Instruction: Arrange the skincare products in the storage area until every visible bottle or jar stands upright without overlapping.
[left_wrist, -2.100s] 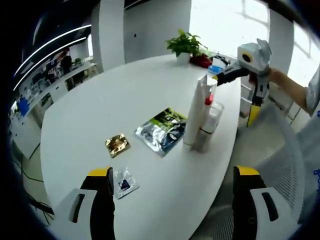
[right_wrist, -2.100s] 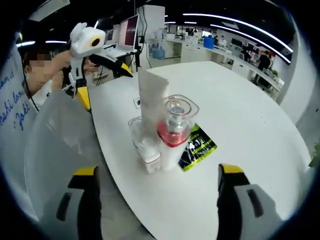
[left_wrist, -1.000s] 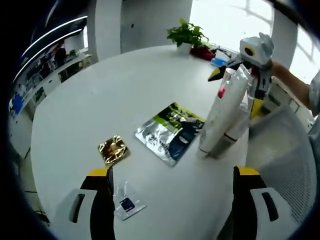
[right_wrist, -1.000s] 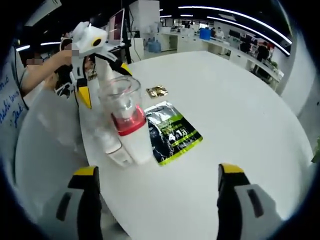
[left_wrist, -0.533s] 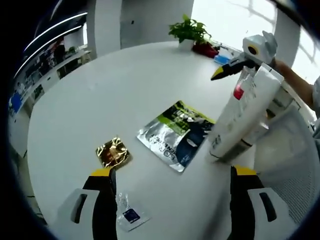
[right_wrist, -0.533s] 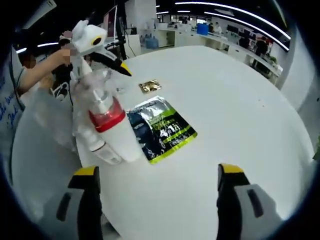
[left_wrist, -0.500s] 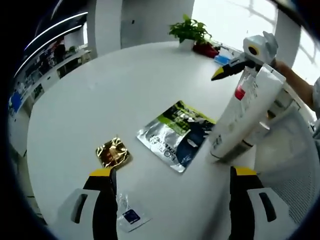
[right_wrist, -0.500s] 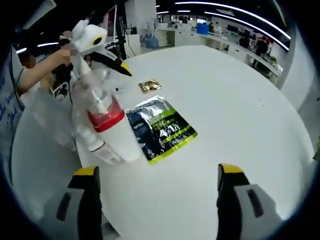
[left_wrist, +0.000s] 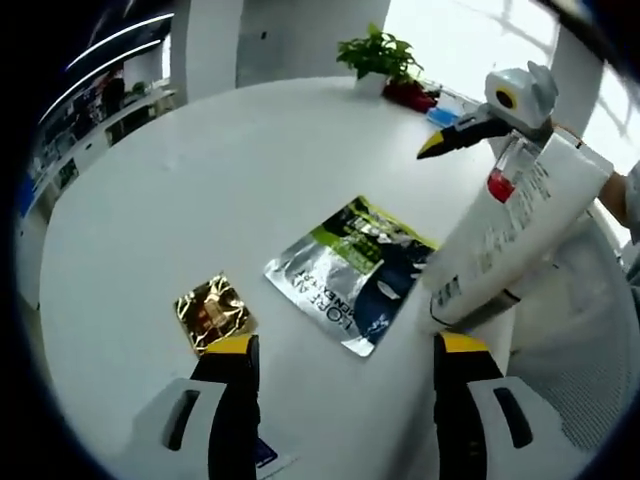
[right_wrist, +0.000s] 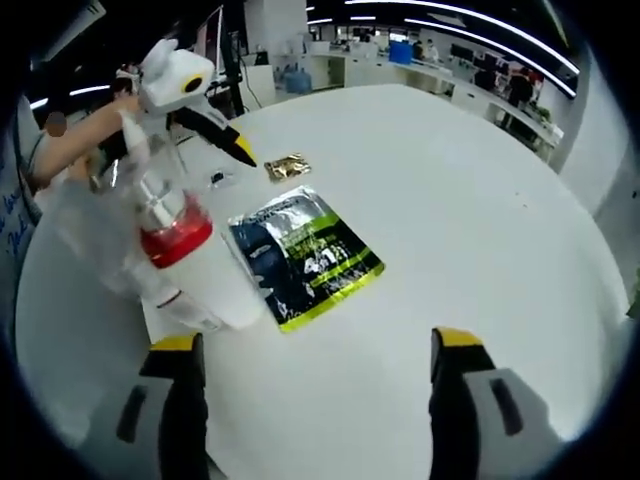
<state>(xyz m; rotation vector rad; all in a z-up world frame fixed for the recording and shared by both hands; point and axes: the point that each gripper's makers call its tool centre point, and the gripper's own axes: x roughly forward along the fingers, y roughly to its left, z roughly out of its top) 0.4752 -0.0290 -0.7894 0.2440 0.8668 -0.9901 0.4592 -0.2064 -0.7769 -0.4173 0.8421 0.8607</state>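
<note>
Both hand-held grippers hang above the white bench (left_wrist: 200, 170) with jaws spread wide and nothing between them. Seen in the left gripper view, the left hand-held gripper (left_wrist: 345, 400) has its yellow-tipped jaws rising from the bottom edge; ahead of it and to the right stands a cluster of skincare products at the bench's rim — a tall white tube (left_wrist: 510, 240) with grey print, tilted away to the right, and behind it a bottle with a red band (left_wrist: 500, 183). Straight ahead of the jaws, between them and the tube, a silver and green sachet (left_wrist: 350, 270) lies flat. A small gold packet (left_wrist: 212, 312) lies just ahead of the left jaw. The right hand-held gripper (left_wrist: 440, 145) reaches in beyond the tube, its yellow tip near the tube's top. A potted plant (left_wrist: 380, 60) sits at the far edge.

From the right gripper view, the right hand-held gripper (right_wrist: 315, 395) faces the same cluster ahead and to its left: the clear-capped bottle with a red band (right_wrist: 172, 235) leans over, touching the white tube (right_wrist: 225, 295) beside it — neither stands upright. The sachet (right_wrist: 300, 255) lies just beside them, the gold packet (right_wrist: 285, 165) farther off.
</note>
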